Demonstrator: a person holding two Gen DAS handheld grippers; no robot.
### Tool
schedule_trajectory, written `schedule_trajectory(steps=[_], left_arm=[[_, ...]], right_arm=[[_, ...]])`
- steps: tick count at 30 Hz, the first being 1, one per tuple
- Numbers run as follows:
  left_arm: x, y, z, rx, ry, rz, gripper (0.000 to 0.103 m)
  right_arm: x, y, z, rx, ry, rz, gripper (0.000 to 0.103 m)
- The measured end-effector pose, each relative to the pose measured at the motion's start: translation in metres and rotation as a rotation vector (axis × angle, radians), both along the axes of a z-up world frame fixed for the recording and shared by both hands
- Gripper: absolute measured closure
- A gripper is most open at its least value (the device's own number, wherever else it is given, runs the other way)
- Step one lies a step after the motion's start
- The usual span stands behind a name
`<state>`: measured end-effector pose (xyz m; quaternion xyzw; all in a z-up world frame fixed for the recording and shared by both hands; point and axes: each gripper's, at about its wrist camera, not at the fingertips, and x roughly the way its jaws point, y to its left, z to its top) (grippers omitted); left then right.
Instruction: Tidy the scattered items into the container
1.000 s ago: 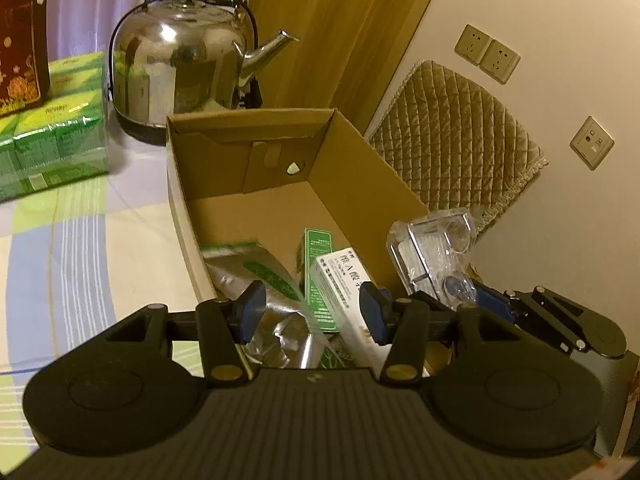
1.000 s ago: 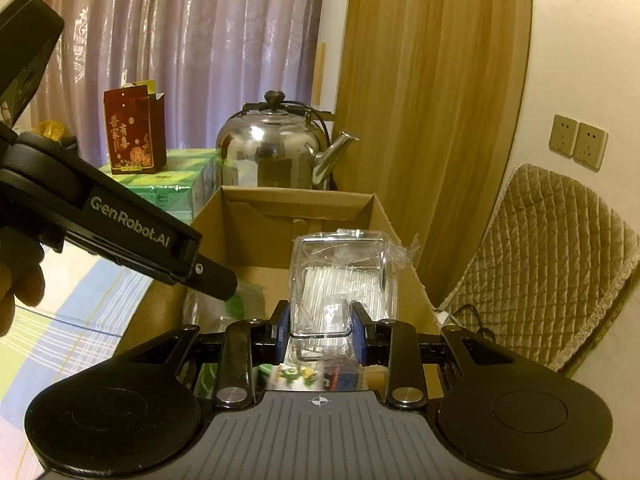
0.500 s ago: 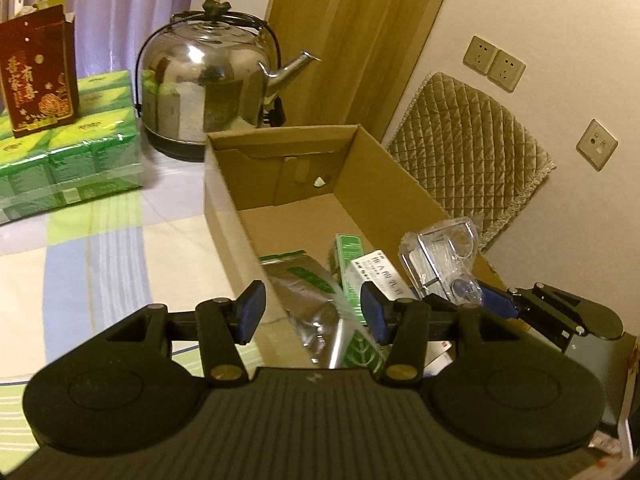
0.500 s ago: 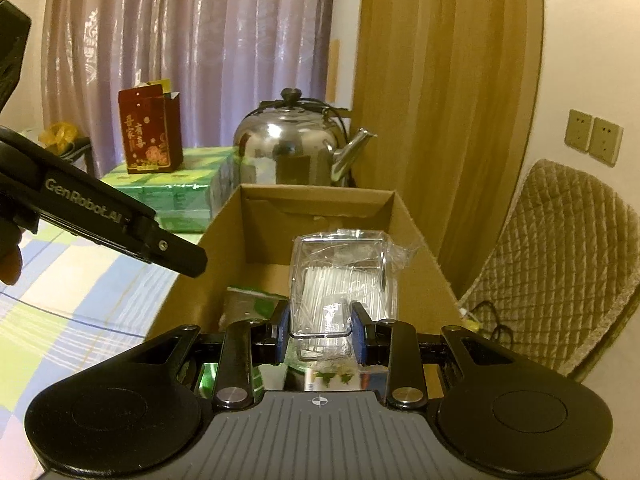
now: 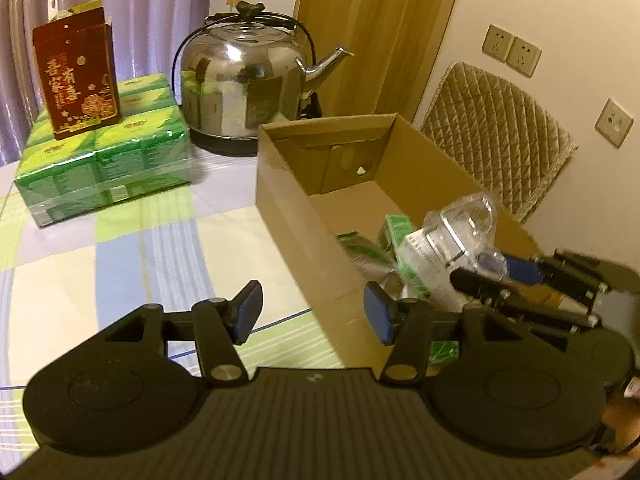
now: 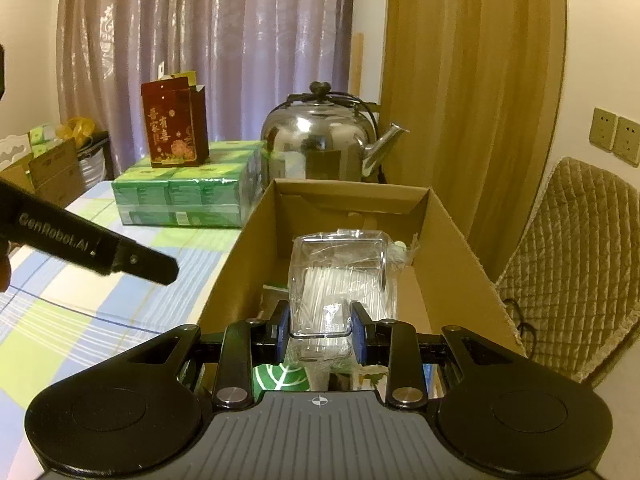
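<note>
Clear packet (image 6: pixel 340 280) between right jaws, contents blurred (box (image 6: pixel 452 248) floor mostly hidden)

- Mauve curtains (image 6: pixel 208 40) are drawn across the window.
- A wooden panel (image 6: pixel 472 80) is set beside a cream wall (image 5: pixel 560 8).
- Sockets (image 5: pixel 511 50) are mounted above a quilted chair (image 6: pixel 580 248).

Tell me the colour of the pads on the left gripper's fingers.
Blue pads; the left wrist view shows them best.
</note>
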<state>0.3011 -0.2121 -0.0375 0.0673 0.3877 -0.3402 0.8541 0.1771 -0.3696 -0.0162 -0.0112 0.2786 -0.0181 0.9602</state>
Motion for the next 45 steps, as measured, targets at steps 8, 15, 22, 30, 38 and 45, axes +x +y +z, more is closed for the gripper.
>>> schedule_trajectory(steps=[8, 15, 22, 30, 38, 45], left_arm=[[-0.004, 0.015, -0.010, 0.045, -0.015, -0.016, 0.045], [-0.008, 0.022, -0.014, 0.056, -0.022, -0.030, 0.037], [-0.023, 0.023, -0.017, 0.074, -0.074, -0.055, 0.021], [-0.063, 0.027, -0.016, 0.098, -0.171, -0.069, 0.001], [-0.112, 0.026, -0.022, 0.126, -0.150, -0.018, 0.001], [-0.165, 0.025, -0.013, 0.104, -0.103, 0.086, 0.001]], right_arm=[[0.006, 0.006, -0.001, -0.005, 0.008, -0.004, 0.075], [0.010, 0.013, -0.002, -0.028, 0.007, 0.003, 0.072], [0.003, 0.010, 0.005, -0.001, -0.041, -0.035, 0.045], [-0.030, -0.003, 0.016, 0.072, -0.078, -0.072, 0.010], [-0.086, -0.015, 0.038, 0.116, -0.059, -0.146, 0.002], [-0.123, -0.015, 0.053, 0.141, 0.044, -0.139, 0.002]])
